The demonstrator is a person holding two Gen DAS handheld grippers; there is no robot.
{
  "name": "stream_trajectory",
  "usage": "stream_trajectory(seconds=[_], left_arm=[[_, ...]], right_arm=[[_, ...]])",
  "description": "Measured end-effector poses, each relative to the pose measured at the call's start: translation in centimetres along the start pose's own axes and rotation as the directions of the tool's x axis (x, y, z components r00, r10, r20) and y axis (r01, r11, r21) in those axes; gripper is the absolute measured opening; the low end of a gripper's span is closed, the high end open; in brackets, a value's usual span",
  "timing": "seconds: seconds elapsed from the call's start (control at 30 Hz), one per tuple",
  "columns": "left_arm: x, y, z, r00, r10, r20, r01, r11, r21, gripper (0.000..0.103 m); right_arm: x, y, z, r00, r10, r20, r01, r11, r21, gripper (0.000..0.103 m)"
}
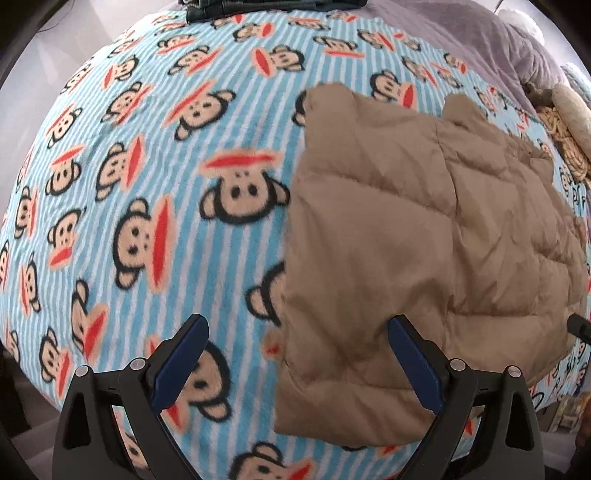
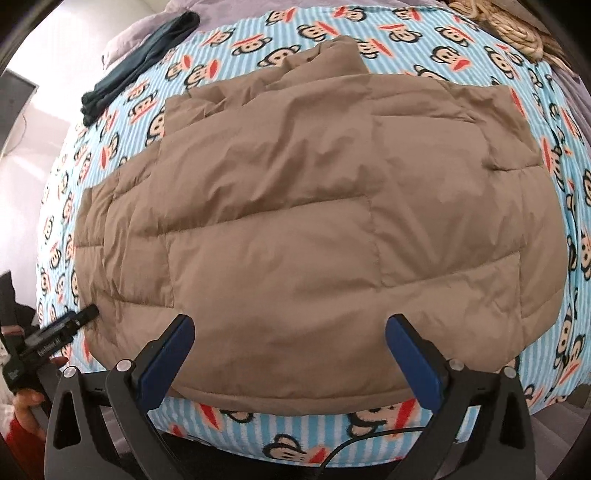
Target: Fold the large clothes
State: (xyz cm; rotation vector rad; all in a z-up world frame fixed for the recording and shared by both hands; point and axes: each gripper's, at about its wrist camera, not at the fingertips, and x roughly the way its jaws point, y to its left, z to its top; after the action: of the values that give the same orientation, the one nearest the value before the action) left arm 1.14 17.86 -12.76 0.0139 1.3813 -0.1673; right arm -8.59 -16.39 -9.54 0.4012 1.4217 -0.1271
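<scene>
The jacket (image 2: 314,221), a tan quilted puffer, lies flat on the blanket (image 2: 576,354), a blue-striped monkey-print fleece over a bed, with its near hem close to the bed's front edge. It looks partly folded: the sides seem turned in, giving a roughly rectangular block with layered edges stepping up at the far left, and a collar or sleeve end pokes out at the top. My guess is that the side folds are done and the lengthwise fold, hem toward collar, is left, though the layers underneath are hidden. The right gripper (image 2: 290,354) hovers low over the near hem, pointing across the jacket, its blue-padded fingers spread wide and holding nothing. The left gripper (image 1: 297,352) sits off the jacket's left edge, one finger over the blanket and the other over the tan fabric, equally wide apart and empty; in the right view its tip appears just beside that left edge. Farther off lie dark clothes (image 2: 136,59) at the far left and a woven item (image 2: 517,33) at the far right.
</scene>
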Motion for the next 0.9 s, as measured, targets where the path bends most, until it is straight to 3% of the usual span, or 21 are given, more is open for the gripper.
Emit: stream_trajectory(seconds=[0.1,0.2,0.33,0.5,0.63,0.7,0.83,0.9], left_arm=[[0.1,1.5,1.2,0.992,-0.123,-0.014,0.123,0.992,-0.012,0.098],[0.9,2.7,2.3,0.968,-0.248,-0.039,0.248,0.969,-0.016,0.098],[2.9,3.7,3.9,0.931,-0.351,-0.103,0.354,0.935,0.011,0.098],[6.1,3.4,5.3,0.837,-0.514,-0.189,0.522,0.853,-0.010,0.098],[7.9,0.7,6.2,0.800,-0.554,-0.231,0.578,0.815,0.046,0.098],[8.3,-0.6,6.3,0.790,-0.563,-0.245,0.591,0.805,0.057,0.102],[9.5,-3.0,6.4,0.813,-0.518,-0.266,0.560,0.822,0.108,0.102],[9.5,-3.3,6.3,0.812,-0.514,-0.276,0.560,0.819,0.124,0.102]], right_arm=[[0.5,0.4,0.2,1.000,0.012,-0.020,-0.012,1.000,-0.006,0.103],[1.4,0.3,0.4,0.999,0.020,-0.048,-0.019,1.000,0.012,0.103],[2.5,0.0,0.3,0.997,0.017,-0.076,-0.015,1.000,0.022,0.103],[3.2,0.1,0.5,0.996,0.008,-0.087,-0.006,1.000,0.016,0.103],[3.6,0.0,0.8,0.996,0.014,-0.091,-0.012,1.000,0.026,0.103],[3.8,-0.1,0.8,0.995,0.014,-0.094,-0.011,0.999,0.030,0.103],[4.2,0.1,1.0,0.996,0.008,-0.092,-0.006,1.000,0.028,0.103],[4.3,0.2,1.1,0.996,0.004,-0.093,-0.002,1.000,0.020,0.103]])
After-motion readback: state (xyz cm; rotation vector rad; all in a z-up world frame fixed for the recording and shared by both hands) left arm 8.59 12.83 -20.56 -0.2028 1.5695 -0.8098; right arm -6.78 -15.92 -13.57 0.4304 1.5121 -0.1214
